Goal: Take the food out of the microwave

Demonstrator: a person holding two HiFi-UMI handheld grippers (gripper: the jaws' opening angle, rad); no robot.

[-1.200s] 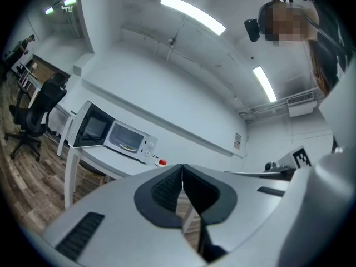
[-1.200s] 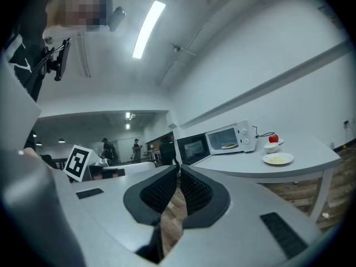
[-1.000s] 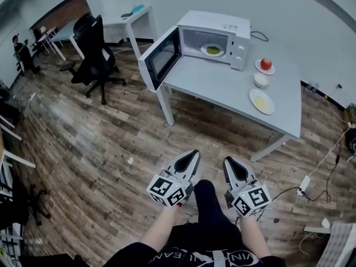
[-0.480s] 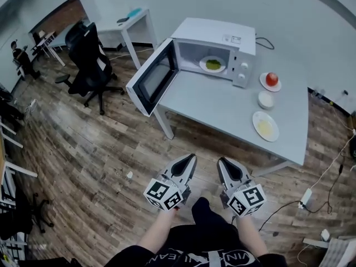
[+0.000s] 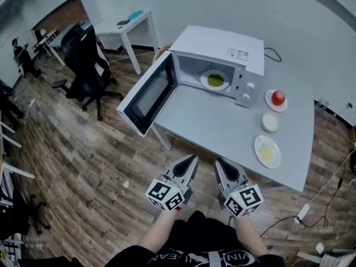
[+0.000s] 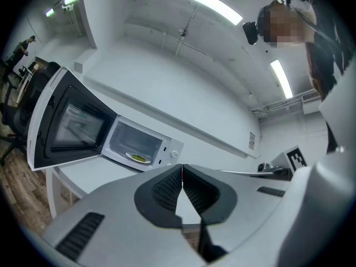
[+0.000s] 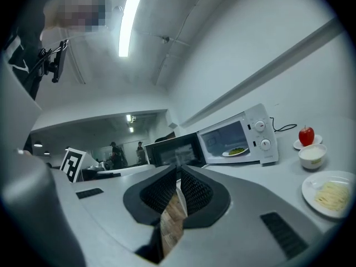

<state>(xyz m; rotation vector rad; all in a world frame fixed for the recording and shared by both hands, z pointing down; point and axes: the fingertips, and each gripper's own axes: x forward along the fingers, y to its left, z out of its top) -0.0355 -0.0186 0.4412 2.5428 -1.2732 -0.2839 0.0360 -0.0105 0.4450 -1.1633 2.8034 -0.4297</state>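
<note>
White boxy microwave (image 5: 222, 54) with smooth matte shell, two round knobs on the right front panel, on a plain grey table (image 5: 222, 127). Dark glass door (image 5: 147, 96) swung wide to the microwave's left, past the table edge. Inside the microwave cavity: round white plate (image 5: 214, 80) with green food, not yet taken out. Right of the microwave: small white saucer with a glossy red apple (image 5: 278, 98); nearer than that, round white bowl (image 5: 270, 122); nearer again, flat white dish (image 5: 267, 151) with pale yellow strands. Well in front of the microwave, off the table edge, over the floor: left gripper (image 5: 194, 157) clenched, ribbed dark pads tip to tip, nothing between. Beside it, right gripper (image 5: 218, 162) closed too, at most a thin slit at the tips, empty. Grey moulded plastic bodies, marker cube at the back of each, both pointed toward the microwave. Brown wood-plank floor (image 5: 72, 149), worn look. Left of the microwave: black swivel chair (image 5: 83, 54) and a white desk (image 5: 130, 24). Behind the microwave: bare pale wall, with a black cord trailing off the microwave's right rear.
</note>
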